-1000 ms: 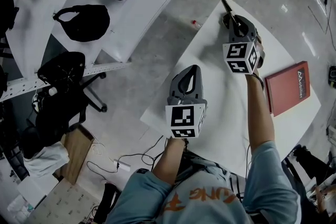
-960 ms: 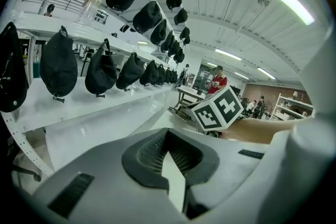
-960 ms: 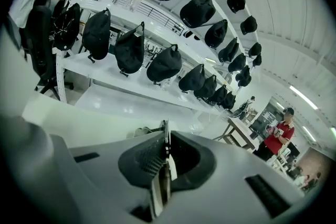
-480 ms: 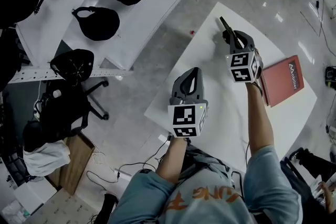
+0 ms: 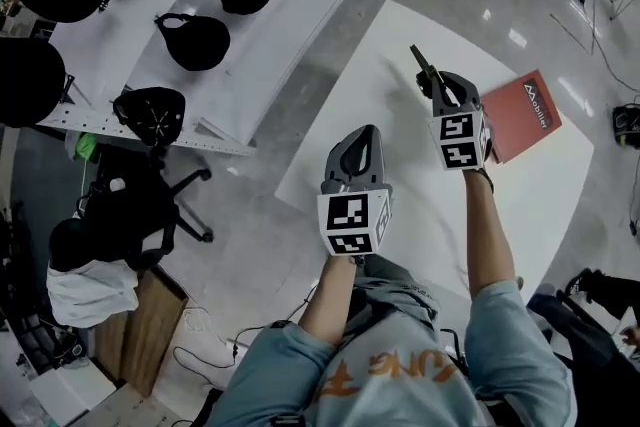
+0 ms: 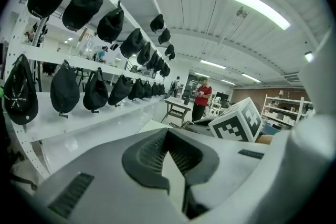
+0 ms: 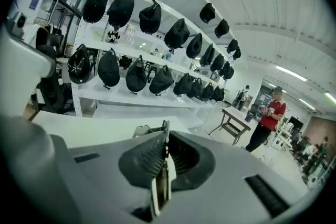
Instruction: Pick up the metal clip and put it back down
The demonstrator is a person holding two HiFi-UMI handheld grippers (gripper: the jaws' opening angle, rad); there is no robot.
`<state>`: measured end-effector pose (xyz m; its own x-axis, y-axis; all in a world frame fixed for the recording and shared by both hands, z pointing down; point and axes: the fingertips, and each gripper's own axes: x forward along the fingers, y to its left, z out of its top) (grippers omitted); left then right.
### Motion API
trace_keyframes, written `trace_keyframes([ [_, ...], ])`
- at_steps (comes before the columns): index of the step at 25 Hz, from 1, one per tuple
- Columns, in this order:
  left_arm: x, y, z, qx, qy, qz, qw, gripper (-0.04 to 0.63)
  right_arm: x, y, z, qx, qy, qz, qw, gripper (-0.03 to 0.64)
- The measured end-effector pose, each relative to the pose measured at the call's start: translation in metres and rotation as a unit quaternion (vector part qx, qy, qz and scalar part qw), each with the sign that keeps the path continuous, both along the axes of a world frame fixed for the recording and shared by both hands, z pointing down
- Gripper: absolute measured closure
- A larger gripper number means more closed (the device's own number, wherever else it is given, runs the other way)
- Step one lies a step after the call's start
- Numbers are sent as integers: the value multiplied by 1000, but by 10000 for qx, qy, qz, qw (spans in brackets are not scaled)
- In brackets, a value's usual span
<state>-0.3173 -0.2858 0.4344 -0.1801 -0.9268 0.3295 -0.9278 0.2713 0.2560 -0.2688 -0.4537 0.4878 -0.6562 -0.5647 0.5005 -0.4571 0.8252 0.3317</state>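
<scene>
step: pick-up half looks done; the put-down is still to come.
right gripper [image 5: 441, 85]: jaws pinched tight on the metal clip [image 5: 424, 65]. In the right gripper view the thin metal strip sits edge-on between the pads.
clip location: upper middle of the head view, poking out past the jaw tips toward the upper left. It seems to be off the white table [image 5: 370, 85], carried over it.
left gripper [image 5: 366, 135]: centre of the head view, jaws together, nothing between them, idle.
other: red book [image 5: 520, 115] lies on the table just right of the right gripper.
next move: lower the right gripper until the clip rests flat on a bare part of the table, then open the jaws and back off. Keep clear of the book. The clip is thin, so release low or it may skitter.
vs 1 s ago: the clip tip was at the table's far corner; now it hangs well inside that corner. Both grippers have drawn back and look higher. The left is unchanged in state.
</scene>
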Motion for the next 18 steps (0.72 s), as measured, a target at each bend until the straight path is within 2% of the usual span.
trace_keyframes([
  [5, 35, 23, -23, 241, -208, 199, 9993, 586, 43, 39, -31, -158, -589, 344, 9975, 588],
  [11, 72, 46, -67, 656, -397, 419, 9962, 586, 93, 91, -80, -319, -1302, 642, 9889, 588],
  [18, 109, 78, -125, 1164, -562, 604, 9898, 586, 151, 147, -147, -167, -1909, 965, 9767, 588],
])
